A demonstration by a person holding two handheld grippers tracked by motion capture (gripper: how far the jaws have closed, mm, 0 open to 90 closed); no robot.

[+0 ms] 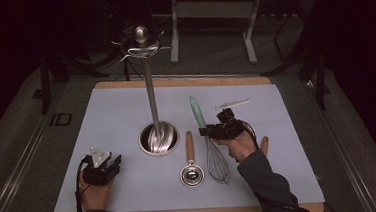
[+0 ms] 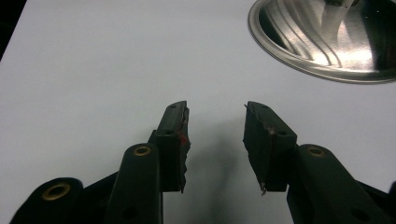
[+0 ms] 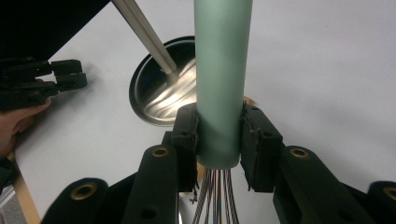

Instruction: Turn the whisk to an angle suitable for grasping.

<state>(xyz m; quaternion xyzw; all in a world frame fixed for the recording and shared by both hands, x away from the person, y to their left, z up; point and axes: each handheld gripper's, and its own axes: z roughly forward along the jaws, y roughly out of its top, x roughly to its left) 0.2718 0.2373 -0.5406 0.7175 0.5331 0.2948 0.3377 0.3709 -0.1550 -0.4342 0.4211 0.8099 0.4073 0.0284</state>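
Fingers [image 3: 187,135] of your right gripper [image 3: 219,133] clamp the pale green handle of the whisk [image 1: 209,139] just above its wires, the pads pressing on both sides of it. From above, that gripper [image 1: 217,130] sits right of centre on the white mat [image 1: 116,116], with the whisk's handle pointing to the far side and its wire head towards you. Your left gripper [image 1: 111,165] rests at the near left of the mat, its jaws parted with nothing between them and only bare mat under its fingers [image 2: 175,135]. Between the two hands stands a steel utensil stand [image 1: 158,138] on its round base, and a wooden-handled scoop [image 1: 191,172] lies just left of the whisk's wires.
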